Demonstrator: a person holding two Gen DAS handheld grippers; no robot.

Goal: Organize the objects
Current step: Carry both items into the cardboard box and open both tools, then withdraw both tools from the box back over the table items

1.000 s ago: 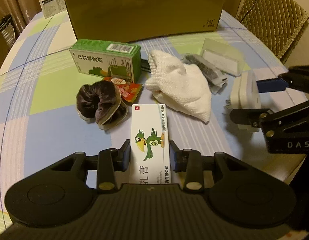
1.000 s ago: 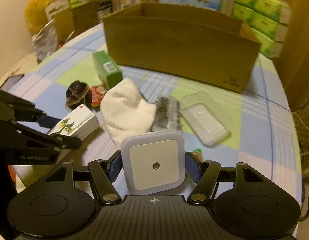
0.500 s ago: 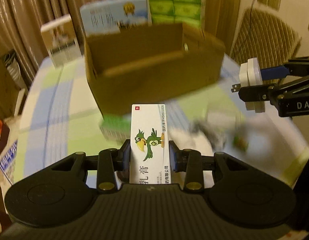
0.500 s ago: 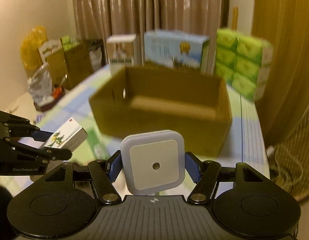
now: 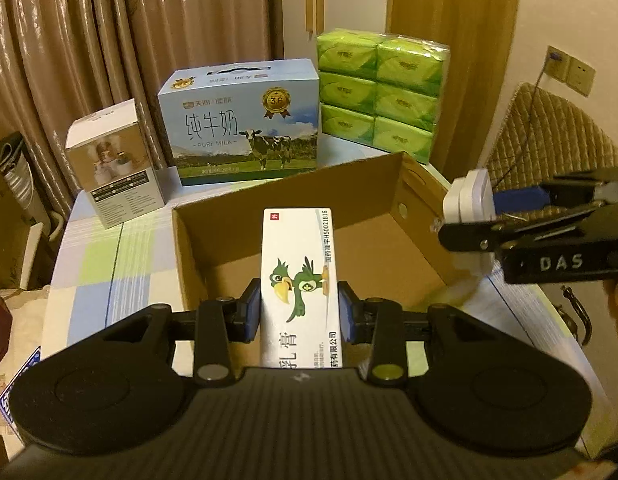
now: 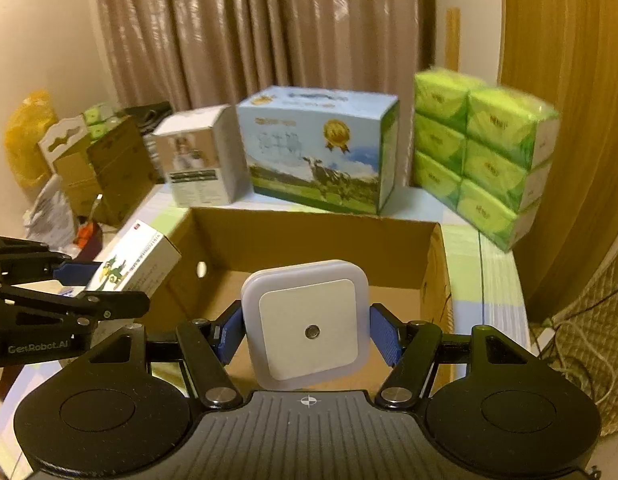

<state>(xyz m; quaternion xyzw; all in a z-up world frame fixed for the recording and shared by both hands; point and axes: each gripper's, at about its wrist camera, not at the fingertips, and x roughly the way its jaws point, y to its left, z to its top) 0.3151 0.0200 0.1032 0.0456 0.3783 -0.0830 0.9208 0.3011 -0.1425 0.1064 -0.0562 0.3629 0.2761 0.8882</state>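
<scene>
Here the left gripper (image 5: 300, 312) is clamped on a white ointment box (image 5: 299, 280) printed with a green parrot, its blue pads pressed to the box's long sides; the box stands on end and hangs above the open cardboard carton (image 5: 421, 236), near the carton's front wall; in the right wrist view the same box (image 6: 135, 262) sits over the carton's left edge; the right gripper (image 6: 307, 334) is closed on a square white night light (image 6: 307, 324), face toward the camera and slightly tilted, held above the carton (image 6: 309, 236); the carton rests on the checked bench (image 5: 97, 264); behind it stand a small white box (image 5: 117, 164), a blue milk case (image 5: 245, 124) and a stack of green tissue packs (image 5: 381, 92), with brown curtains (image 5: 109, 36) beyond.
</scene>
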